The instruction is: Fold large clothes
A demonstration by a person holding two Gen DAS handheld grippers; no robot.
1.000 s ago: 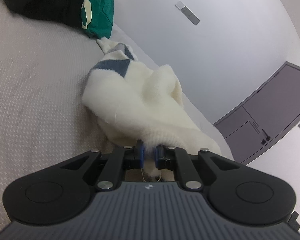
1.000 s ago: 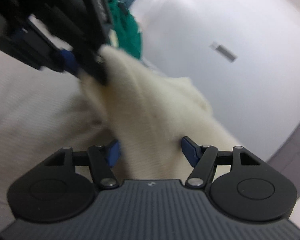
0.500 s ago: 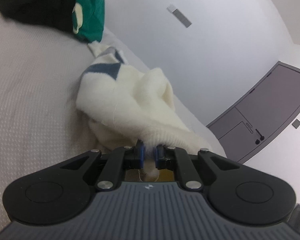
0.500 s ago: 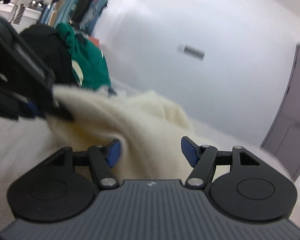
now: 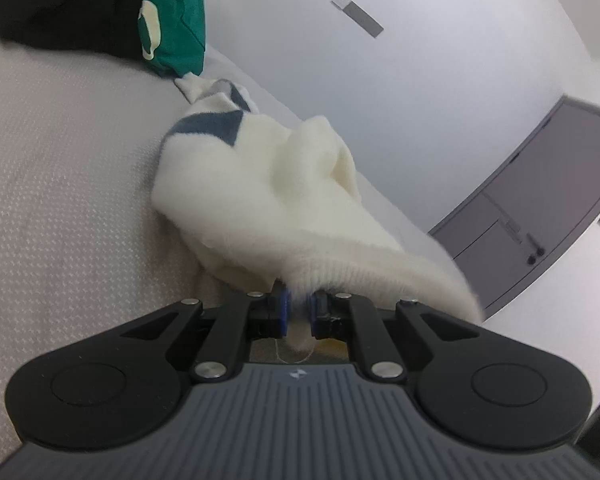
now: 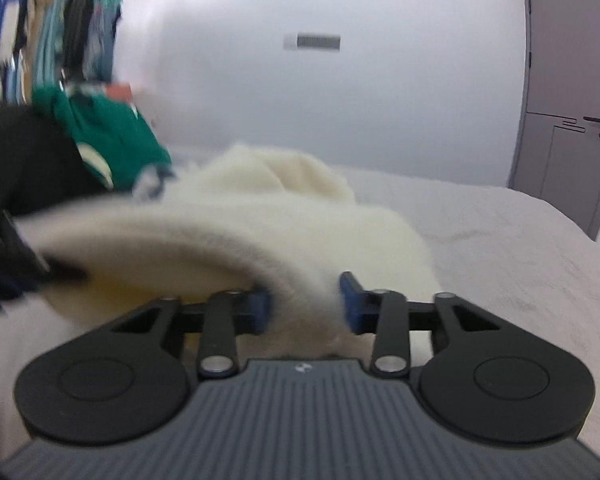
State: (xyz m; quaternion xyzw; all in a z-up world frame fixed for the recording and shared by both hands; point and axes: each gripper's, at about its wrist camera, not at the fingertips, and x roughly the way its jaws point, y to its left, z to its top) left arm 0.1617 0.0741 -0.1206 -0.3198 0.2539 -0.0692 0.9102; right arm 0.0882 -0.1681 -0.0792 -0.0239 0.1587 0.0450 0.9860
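Note:
A cream knit sweater (image 5: 260, 184) with blue-grey patches lies bunched on the pale bedspread (image 5: 60, 184). My left gripper (image 5: 298, 309) is shut on its ribbed hem, which stretches off to the right. In the right wrist view the same sweater (image 6: 260, 216) arcs from the blurred left gripper (image 6: 16, 264) at the left edge to my right gripper (image 6: 305, 305). The right jaws are closing with the thick hem between the blue pads (image 6: 350, 304); a wide gap still stands between them.
A black garment (image 5: 60, 4) and a green one (image 5: 176, 20) are piled at the far end of the bed. Clothes hang on a rack (image 6: 60, 32) at the back left. A white wall and a grey door (image 6: 568, 92) stand beyond the bed.
The right gripper rolled level and moved right along the hem, away from the left gripper, and its jaws narrowed around the hem. The left gripper kept its grip and barely moved.

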